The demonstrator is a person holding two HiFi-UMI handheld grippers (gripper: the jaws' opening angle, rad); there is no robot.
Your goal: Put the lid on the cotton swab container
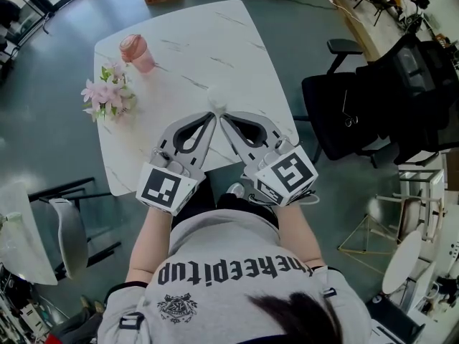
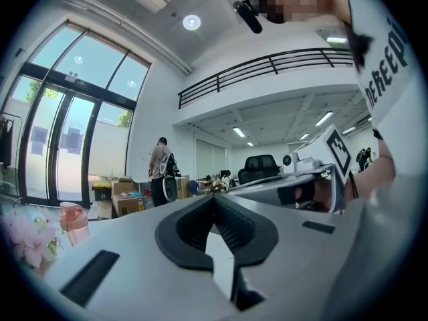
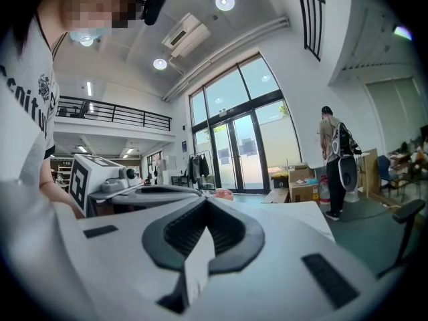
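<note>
A pink container [image 1: 136,52] with a pink lid on top stands upright at the far left of the white marble table [image 1: 237,56]. It shows again at the left in the left gripper view [image 2: 72,221] and just past the jaw tips in the right gripper view [image 3: 223,194]. My left gripper [image 1: 212,115] and right gripper [image 1: 223,117] lie side by side at the table's near edge, tips almost touching. Both are shut with nothing between the jaws [image 2: 214,196] [image 3: 204,200]. A small white thing [image 1: 217,102] sits just beyond the tips; what it is I cannot tell.
Pink artificial flowers [image 1: 107,99] lie at the table's left edge, below the container. A black office chair [image 1: 344,113] stands right of the table and a white chair [image 1: 68,235] to the lower left. Behind cardboard boxes [image 2: 124,199], a person [image 2: 160,169] stands far off.
</note>
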